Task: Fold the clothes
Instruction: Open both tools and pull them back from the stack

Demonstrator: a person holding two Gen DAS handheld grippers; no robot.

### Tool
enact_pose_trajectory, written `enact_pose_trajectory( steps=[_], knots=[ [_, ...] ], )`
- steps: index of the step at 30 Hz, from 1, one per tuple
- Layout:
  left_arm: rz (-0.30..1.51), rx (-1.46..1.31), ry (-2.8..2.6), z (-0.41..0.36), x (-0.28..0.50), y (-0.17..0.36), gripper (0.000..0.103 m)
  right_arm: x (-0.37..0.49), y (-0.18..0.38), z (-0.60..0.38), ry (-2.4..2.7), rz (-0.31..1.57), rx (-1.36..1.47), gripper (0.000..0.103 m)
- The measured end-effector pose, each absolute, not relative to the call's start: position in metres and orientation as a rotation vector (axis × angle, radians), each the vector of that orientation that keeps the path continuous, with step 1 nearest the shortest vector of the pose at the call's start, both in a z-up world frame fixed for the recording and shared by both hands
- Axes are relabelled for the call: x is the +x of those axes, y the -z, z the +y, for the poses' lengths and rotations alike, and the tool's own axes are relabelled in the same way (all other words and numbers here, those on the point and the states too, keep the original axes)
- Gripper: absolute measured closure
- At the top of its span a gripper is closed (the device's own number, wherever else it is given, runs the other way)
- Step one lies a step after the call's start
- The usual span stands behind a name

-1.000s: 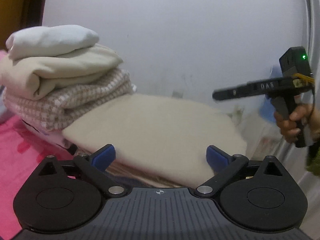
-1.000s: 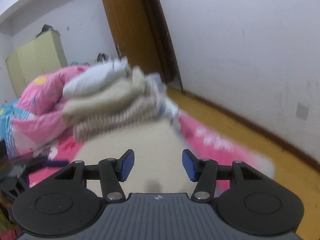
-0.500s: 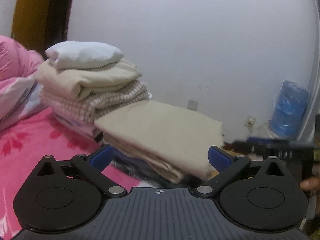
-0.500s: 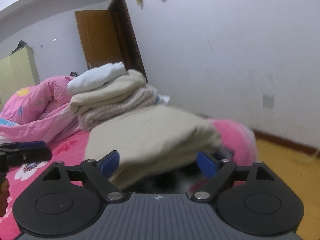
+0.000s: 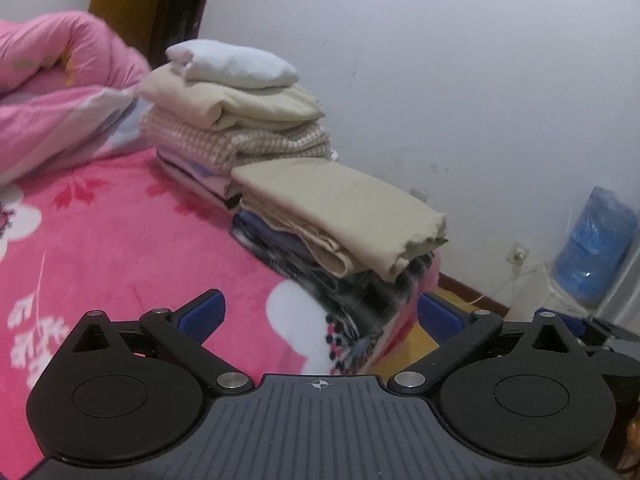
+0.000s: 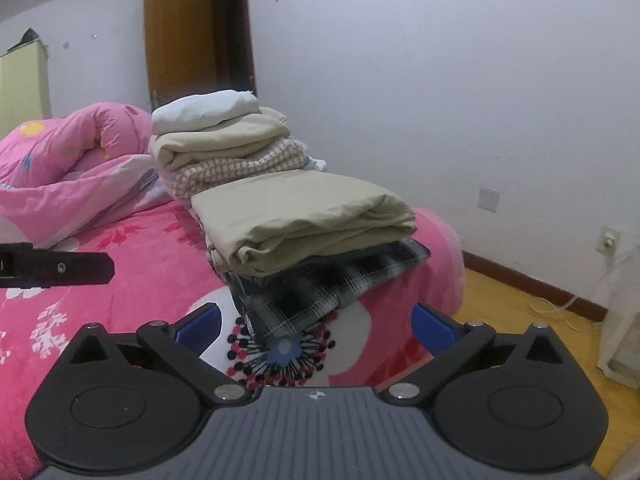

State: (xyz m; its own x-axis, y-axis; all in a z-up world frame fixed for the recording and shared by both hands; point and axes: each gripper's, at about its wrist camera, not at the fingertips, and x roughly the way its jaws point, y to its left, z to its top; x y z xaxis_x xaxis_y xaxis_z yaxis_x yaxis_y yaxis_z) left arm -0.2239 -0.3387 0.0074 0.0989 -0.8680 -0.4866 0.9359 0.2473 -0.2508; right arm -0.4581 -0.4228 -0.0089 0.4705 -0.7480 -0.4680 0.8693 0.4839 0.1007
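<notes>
Right wrist, folded beige garment (image 6: 304, 216) atop plaid garment (image 6: 320, 284)

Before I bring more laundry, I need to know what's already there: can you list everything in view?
Folded beige cloth: one, beige, atop the near pile.
Plaid garment: one, dark checked, under it.
Tall pile: white, beige and houndstooth folded items, behind.
Blanket: one, pink floral, covering the bed.
Quilt: one, pink, bunched at back.
Door: one, brown, open.
Wardrobe: one, pale yellow.
Water bottle: one, blue, on the floor.
Left gripper: jaws open, empty.
Right gripper: jaws opening, empty.
</notes>
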Motion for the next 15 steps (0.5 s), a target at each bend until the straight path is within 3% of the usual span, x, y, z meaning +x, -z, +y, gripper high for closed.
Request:
enact_pose_trajectory(
  steps=[15],
  knots=[
    [0.536, 0.199, 1.184, -0.311, -0.248, -0.026, 0.000, -0.448, -0.009, -0.371, 1.178, 0.410, 0.263, 0.000]
  ],
)
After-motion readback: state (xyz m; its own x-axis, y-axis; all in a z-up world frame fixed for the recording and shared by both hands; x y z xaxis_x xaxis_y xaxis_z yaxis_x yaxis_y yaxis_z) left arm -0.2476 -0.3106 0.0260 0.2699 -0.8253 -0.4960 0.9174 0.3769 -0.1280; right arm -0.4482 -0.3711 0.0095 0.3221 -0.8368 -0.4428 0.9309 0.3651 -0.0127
